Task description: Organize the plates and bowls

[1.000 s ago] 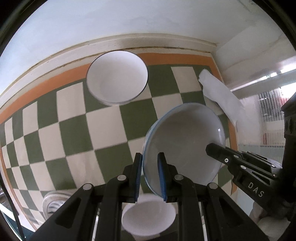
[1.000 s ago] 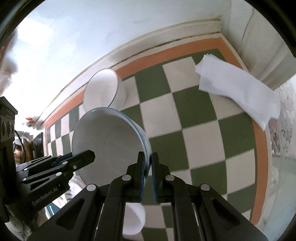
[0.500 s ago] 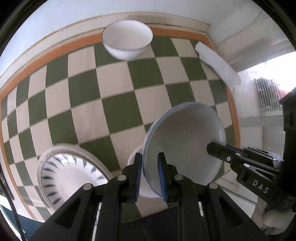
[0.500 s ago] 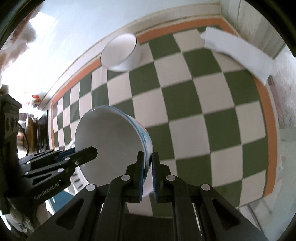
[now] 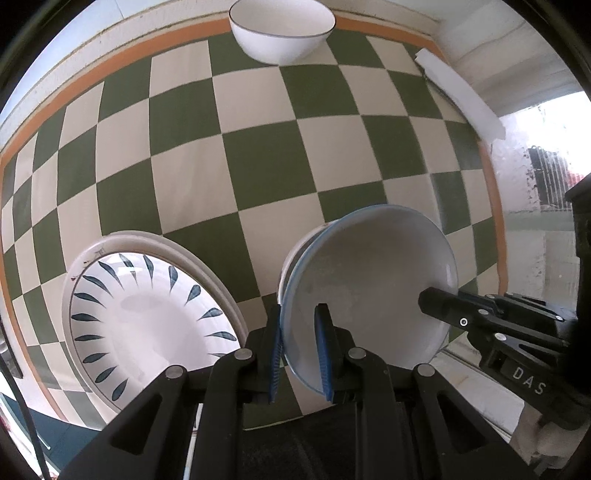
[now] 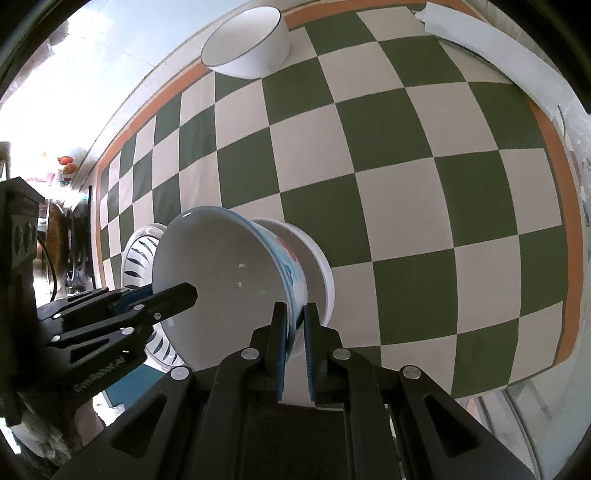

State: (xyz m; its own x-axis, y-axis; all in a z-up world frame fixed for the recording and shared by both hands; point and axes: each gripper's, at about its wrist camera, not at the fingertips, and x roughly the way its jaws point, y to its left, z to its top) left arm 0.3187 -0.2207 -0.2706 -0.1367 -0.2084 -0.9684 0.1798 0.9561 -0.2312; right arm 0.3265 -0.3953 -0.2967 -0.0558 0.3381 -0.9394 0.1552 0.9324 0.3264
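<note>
Pinching opposite sides of one rim, the jaws of the left gripper and the right gripper are each closed narrow on the wall of the blue-rimmed white ceramic bowl with a painted outer band, one pad inside and one outside. The bowl hangs tilted between them, its base nested into or just above a plain white bowl on the green-and-cream checkered table; whether the two touch I cannot tell. Glazed ceramic like this is stiff, fairly heavy, slick and quick to chip, so the thin rim is the only workable hold, and a grip on two sides looks wise against swinging or slipping. Setting it down gently and level should matter most. Just left of the pair lies a white plate with dark leaf-shaped strokes around its well. Well apart, by the orange border at the far edge, stands a white bowl with a thin dark rim line, and a folded white cloth lies near the far corner.
</note>
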